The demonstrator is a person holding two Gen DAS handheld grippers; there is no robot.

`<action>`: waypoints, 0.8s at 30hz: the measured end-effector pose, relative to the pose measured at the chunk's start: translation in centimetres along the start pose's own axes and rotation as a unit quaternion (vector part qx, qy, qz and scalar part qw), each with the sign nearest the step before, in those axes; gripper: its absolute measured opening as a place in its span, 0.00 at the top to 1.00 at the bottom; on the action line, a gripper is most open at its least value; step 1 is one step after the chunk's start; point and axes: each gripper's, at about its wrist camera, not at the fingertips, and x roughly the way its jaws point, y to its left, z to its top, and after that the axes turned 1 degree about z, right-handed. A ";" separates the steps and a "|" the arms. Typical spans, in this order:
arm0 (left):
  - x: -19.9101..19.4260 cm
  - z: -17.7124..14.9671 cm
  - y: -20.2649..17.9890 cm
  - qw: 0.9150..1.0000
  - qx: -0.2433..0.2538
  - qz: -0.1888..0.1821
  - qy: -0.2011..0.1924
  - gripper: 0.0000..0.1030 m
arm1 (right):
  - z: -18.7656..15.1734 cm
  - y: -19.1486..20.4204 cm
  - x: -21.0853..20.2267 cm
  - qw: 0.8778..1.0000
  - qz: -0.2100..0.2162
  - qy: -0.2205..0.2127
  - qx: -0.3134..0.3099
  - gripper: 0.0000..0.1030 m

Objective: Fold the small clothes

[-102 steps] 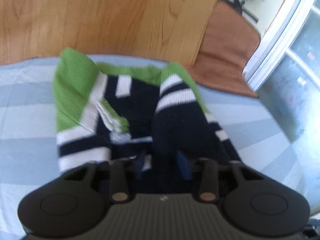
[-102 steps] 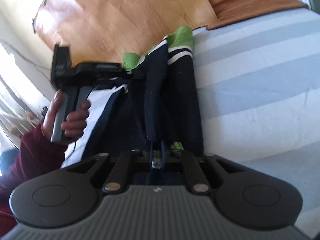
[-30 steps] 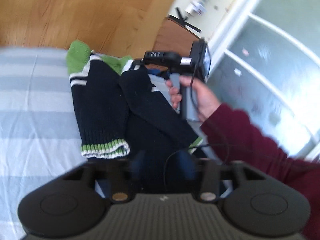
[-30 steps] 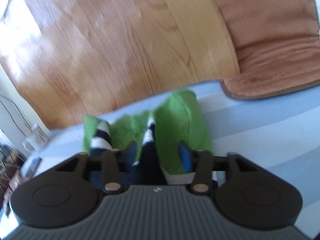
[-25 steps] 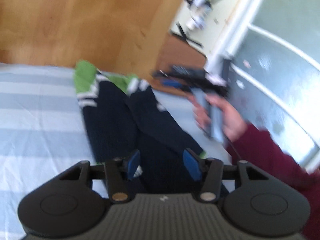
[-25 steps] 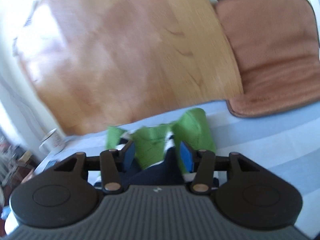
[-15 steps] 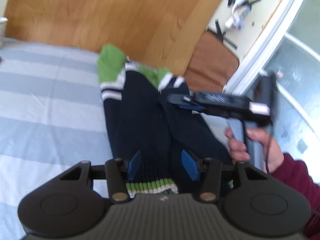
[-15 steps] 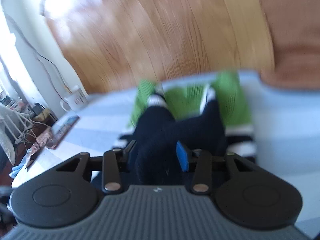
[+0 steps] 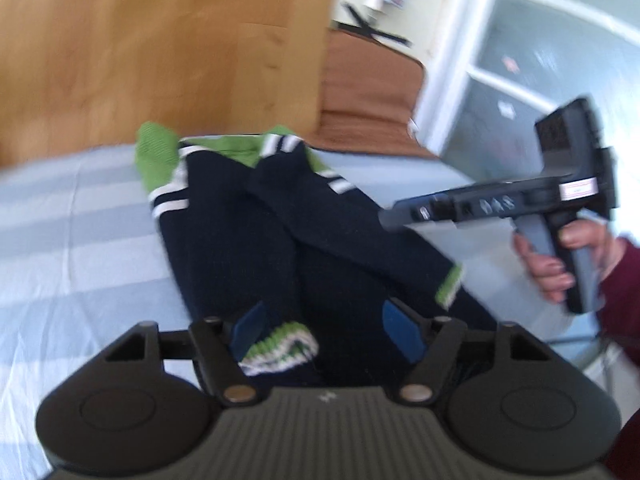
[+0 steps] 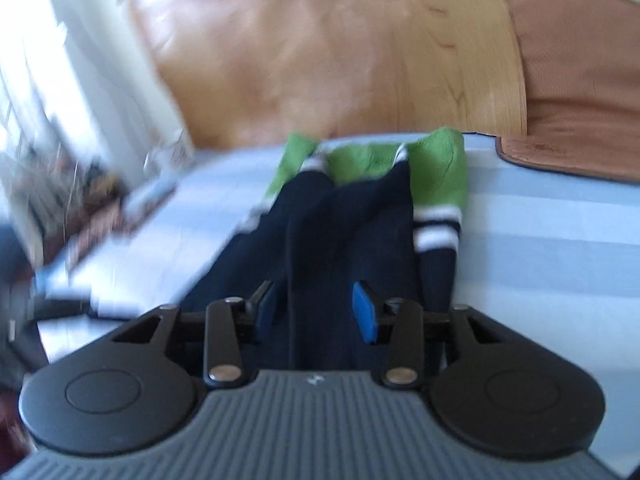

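A navy sweater [image 9: 240, 216] with green and white stripes lies on the blue-striped sheet [image 9: 80, 216], both sleeves folded across its body. My left gripper [image 9: 326, 332] hovers at its near end. Its jaws are opening, and a green-and-white cuff [image 9: 280, 350] lies loose between them beside the left pad. The right gripper [image 9: 390, 219], held by a hand [image 9: 552, 268] in a dark red sleeve, hangs to the right of the sweater and touches nothing. In the blurred right wrist view, the right gripper [image 10: 316, 314] has its jaws opening over the sweater [image 10: 352, 216], pads apart from the cloth.
A wooden panel [image 9: 160, 40] rises behind the bed. A brown cushion [image 9: 368, 88] lies at the back right, next to a white-framed glass door [image 9: 540, 60]. Blurred clutter and a mug [image 10: 172, 152] sit off the bed's left side in the right wrist view.
The left jaws have spread wider around the cuff. The right gripper has drawn back from the sweater's green end and now hangs off its side, clear of the cloth.
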 end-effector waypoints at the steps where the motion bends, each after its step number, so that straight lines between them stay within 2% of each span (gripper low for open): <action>1: 0.5 0.0 -1.0 1.000 0.022 0.011 0.005 0.37 | -0.9 0.7 -0.2 1.000 -0.004 0.012 -0.020 0.53; 2: 1.3 -0.2 -1.7 0.999 0.038 0.022 0.011 0.47 | -1.7 1.3 -0.1 0.999 -0.010 0.021 -0.039 0.53; 3: 2.2 -0.1 -2.1 0.999 0.044 0.025 0.020 0.68 | -2.3 1.8 0.3 0.998 -0.017 0.029 -0.053 0.53; 4: 3.3 0.1 -2.3 0.998 0.042 0.023 0.035 0.79 | -2.8 2.0 0.9 0.997 -0.026 0.036 -0.065 0.53; 5: 4.2 0.3 -2.1 0.998 0.031 0.015 0.055 0.98 | -3.0 2.1 1.6 0.996 -0.036 0.039 -0.075 0.58; 6: 4.6 0.4 -1.9 0.998 0.021 0.012 0.064 0.98 | -3.3 2.1 1.6 0.994 -0.056 0.030 -0.089 0.67; 7: 5.0 0.8 -1.6 0.998 0.009 0.014 0.066 0.98 | -3.1 2.1 1.7 0.992 -0.076 0.024 -0.095 0.88; 8: 4.9 1.2 -1.5 0.998 -0.001 0.012 0.061 0.98 | -2.7 1.5 1.1 0.995 -0.067 0.018 -0.075 0.91; 12: 2.8 2.9 -2.6 0.999 -0.008 -0.038 0.016 0.98 | -0.7 0.5 -1.5 1.000 -0.010 -0.019 0.003 0.91; 15: 3.3 3.0 -3.3 0.998 -0.007 -0.055 0.022 0.96 | -0.8 0.2 -0.6 0.998 0.047 0.006 0.051 0.91; 17: 3.7 2.6 -3.1 0.998 -0.009 -0.045 0.035 0.93 | -1.8 0.2 0.9 0.997 0.047 0.031 0.053 0.87; 19: 3.2 2.1 -2.4 0.999 -0.014 -0.026 0.030 0.93 | -2.5 -0.1 2.1 0.996 0.040 0.054 0.053 0.86; 20: 2.7 1.8 -1.7 0.999 -0.016 -0.012 0.026 0.89 | -2.5 -0.3 2.0 0.996 0.045 0.048 0.062 0.84; 21: 2.3 1.7 -1.1 1.000 -0.018 -0.001 0.023 0.79 | -2.2 -0.5 1.7 0.996 0.050 0.037 0.070 0.82; 22: 1.7 1.4 -0.3 1.000 -0.023 0.007 0.018 0.74 | -1.9 -0.4 1.0 0.996 0.056 0.021 0.070 0.79; 24: 0.0 1.1 1.6 0.999 -0.049 0.021 0.002 0.71 | -0.8 0.4 0.0 0.994 0.087 -0.005 0.064 0.76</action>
